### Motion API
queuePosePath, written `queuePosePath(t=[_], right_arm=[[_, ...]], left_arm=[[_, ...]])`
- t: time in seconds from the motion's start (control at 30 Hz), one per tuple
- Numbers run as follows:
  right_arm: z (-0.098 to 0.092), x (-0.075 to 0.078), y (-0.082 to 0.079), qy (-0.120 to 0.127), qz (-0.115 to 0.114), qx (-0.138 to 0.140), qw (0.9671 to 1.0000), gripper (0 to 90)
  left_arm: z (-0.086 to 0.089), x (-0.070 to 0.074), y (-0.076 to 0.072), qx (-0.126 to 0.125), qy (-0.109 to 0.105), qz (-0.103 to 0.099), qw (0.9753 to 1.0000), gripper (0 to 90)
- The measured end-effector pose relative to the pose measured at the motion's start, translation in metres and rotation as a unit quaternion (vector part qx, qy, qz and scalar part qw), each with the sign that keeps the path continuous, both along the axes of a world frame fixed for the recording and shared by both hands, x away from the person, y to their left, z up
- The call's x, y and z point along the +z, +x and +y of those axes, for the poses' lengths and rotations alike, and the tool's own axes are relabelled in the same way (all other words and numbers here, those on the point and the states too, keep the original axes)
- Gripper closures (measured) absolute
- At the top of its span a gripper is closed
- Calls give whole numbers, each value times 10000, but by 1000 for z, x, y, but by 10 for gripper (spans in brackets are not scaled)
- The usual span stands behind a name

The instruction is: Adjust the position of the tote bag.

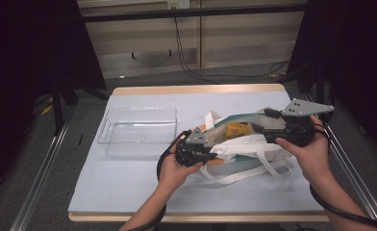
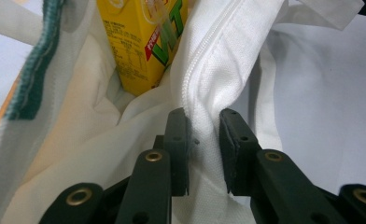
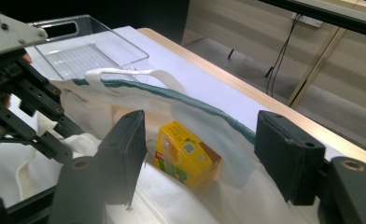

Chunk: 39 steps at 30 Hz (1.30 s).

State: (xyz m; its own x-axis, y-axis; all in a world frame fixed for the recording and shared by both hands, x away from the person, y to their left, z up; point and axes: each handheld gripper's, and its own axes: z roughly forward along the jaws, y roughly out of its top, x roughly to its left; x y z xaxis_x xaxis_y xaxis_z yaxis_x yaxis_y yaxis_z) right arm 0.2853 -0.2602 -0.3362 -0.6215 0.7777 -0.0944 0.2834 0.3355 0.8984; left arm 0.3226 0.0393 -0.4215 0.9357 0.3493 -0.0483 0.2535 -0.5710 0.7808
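- Pale blue table (image 1: 129, 178) with a clear plastic tray (image 1: 138, 126) at the left and a white tote bag (image 1: 244, 144) lying on its side to the right, so plenty of room but a floppy target.
- Left gripper (image 2: 203, 140) is pinched on the bag's zipper edge (image 2: 204, 70), holding the mouth up. If that thin fold slips out of the jaws, the opening probably flops down over the juice box (image 2: 141, 42).
- Right gripper (image 3: 200, 154) has its jaws wide apart at the mouth of the bag, holding nothing, with the yellow juice box (image 3: 186, 156) inside, just past them.
- Likely snags: the right jaws catching lining or the green trim (image 3: 204, 108) instead of the box, or squeezing the carton hard enough to crush it.
- Dragging it out could also hook a handle strap (image 1: 239, 174) and pull the whole bag along.
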Motion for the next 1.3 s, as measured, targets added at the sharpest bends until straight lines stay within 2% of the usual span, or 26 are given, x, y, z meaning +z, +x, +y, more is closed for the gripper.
queuePosePath(t=[0.1,0.2,0.3,0.5,0.7,0.73,0.83,0.9,0.93,0.97,1.03,1.07,1.17,1.2,1.23,1.3], right_arm=[[0,4,-2,-77,-76,-36,9999,337],[0,4,2,-189,-75,-39,9998,334],[0,-2,12,-303,43,-85,9995,319],[-3,-5,22,-183,124,-203,9995,311],[0,1,29,-205,48,-252,9995,306],[1,1,31,-236,37,-255,9994,306],[2,4,35,-328,12,-245,9992,298],[1,7,37,-307,-96,-326,9989,268],[0,8,37,-286,-98,-402,9987,261],[-1,8,39,-273,-28,-362,9990,260],[0,5,41,-392,50,-325,9987,270],[0,3,41,-411,90,-281,9987,292],[2,-4,41,-436,235,-115,9987,321],[2,-6,41,-428,271,-69,9987,340],[3,-7,41,-456,314,-60,9985,356],[5,-11,42,-626,404,-9,9972,439]], left_arm=[[0,-1,1,-26,5,1,10000,747],[-1,-1,1,-18,17,7,10000,747],[-1,-1,2,-40,-4,3,10000,747],[1,-1,2,-64,5,51,10000,748],[1,-3,1,-66,-43,42,10000,748],[1,-2,1,-72,37,49,10000,748],[2,-2,1,-76,-8,61,10000,748],[3,-2,1,-74,9,50,10000,748],[3,-2,2,-84,23,60,9999,749],[3,-3,2,-83,-16,70,9999,749],[4,-3,2,-62,-84,124,9999,749],[4,-3,2,-55,-32,105,9999,748],[3,-4,2,-49,-79,90,9999,748],[4,-3,2,-67,29,93,9999,748],[3,-5,2,-71,-66,114,9999,749],[3,-5,2,-64,-59,139,9999,749]])
